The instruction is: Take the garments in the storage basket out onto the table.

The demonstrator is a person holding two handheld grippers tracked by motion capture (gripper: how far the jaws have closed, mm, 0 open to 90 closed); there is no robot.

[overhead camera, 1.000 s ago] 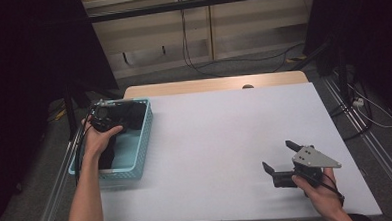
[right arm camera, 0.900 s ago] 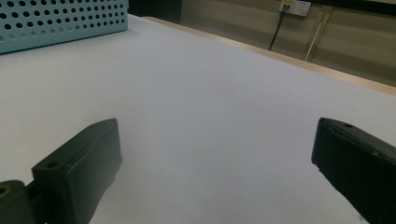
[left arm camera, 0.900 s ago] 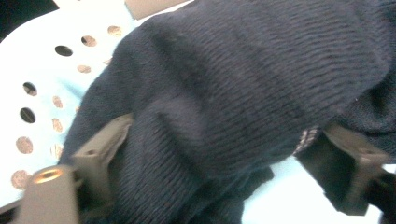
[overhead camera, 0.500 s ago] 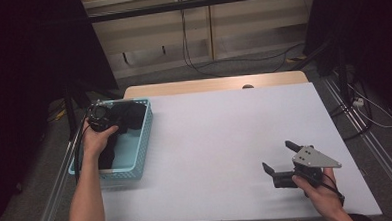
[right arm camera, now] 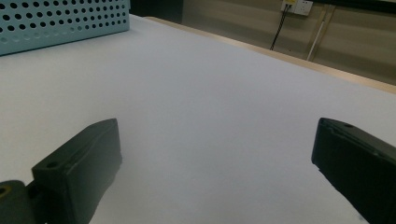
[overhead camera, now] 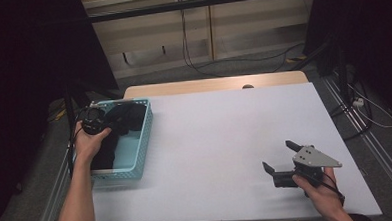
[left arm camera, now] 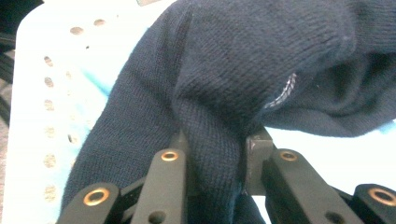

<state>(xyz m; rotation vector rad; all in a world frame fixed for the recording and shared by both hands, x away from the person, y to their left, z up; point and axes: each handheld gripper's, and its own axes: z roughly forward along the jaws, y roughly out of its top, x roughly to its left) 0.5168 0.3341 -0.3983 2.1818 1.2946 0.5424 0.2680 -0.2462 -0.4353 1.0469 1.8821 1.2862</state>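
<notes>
Two grippers are at work over a white table [overhead camera: 225, 139]. At the table's left edge, the left gripper [left arm camera: 215, 154] reaches into a light blue basket [overhead camera: 144, 138]; its jaws have just been closing and now pinch a fold of a dark navy knit garment [left arm camera: 243, 70], the cloth bunched between the pads. Most of the garment lies heaped in the basket, over its perforated floor. Well apart, near the table's front right corner, the right gripper [overhead camera: 282, 162] rests in the person's hand with jaws spread wide over bare tabletop, nothing between them.
</notes>
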